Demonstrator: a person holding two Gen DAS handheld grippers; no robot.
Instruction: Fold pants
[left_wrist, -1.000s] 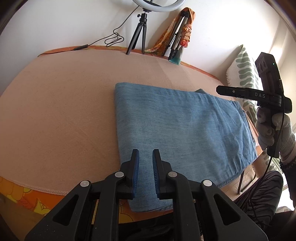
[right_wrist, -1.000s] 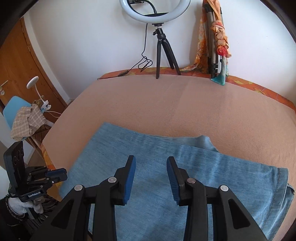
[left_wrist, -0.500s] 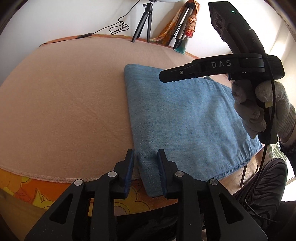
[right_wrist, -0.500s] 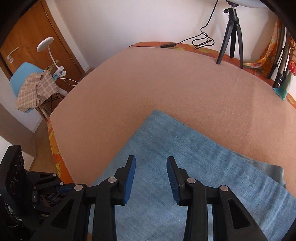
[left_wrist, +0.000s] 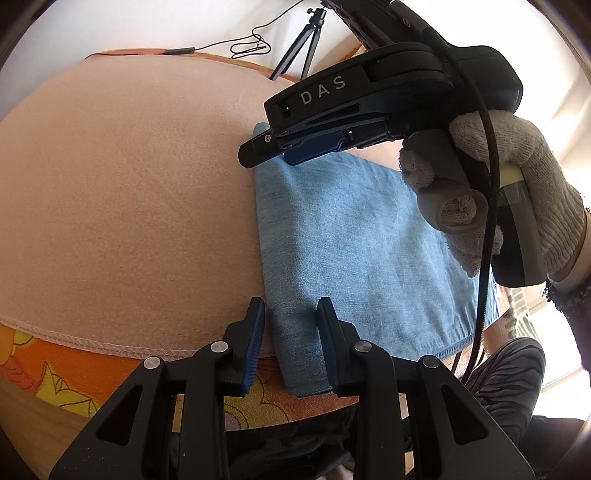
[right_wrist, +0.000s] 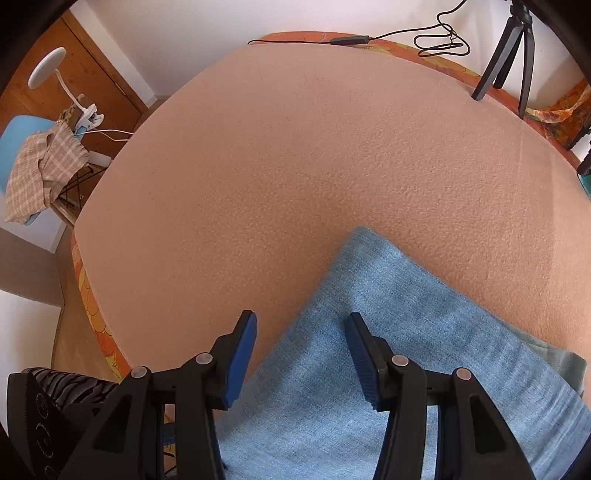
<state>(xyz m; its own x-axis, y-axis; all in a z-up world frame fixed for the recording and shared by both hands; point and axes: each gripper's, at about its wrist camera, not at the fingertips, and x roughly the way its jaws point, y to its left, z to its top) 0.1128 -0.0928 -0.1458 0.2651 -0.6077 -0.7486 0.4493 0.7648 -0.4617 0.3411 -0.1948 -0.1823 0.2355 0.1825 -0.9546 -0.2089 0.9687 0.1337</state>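
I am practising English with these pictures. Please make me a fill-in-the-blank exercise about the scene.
1. The folded pants are light ____ denim.
2. They lie on a ____-coloured blanket.
3. The right gripper is held by a hand that wears a knitted ____.
4. The left gripper has its fingers on either side of the pants' folded ____.

Missing words: blue; peach; glove; edge

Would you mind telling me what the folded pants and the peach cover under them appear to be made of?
Pants: light blue denim by the look, matte, with a fine diagonal weave and a stitched hem. Peach cover: probably soft fleece or terry; its surface is nubbly and matte, and its edge has an overlocked seam.
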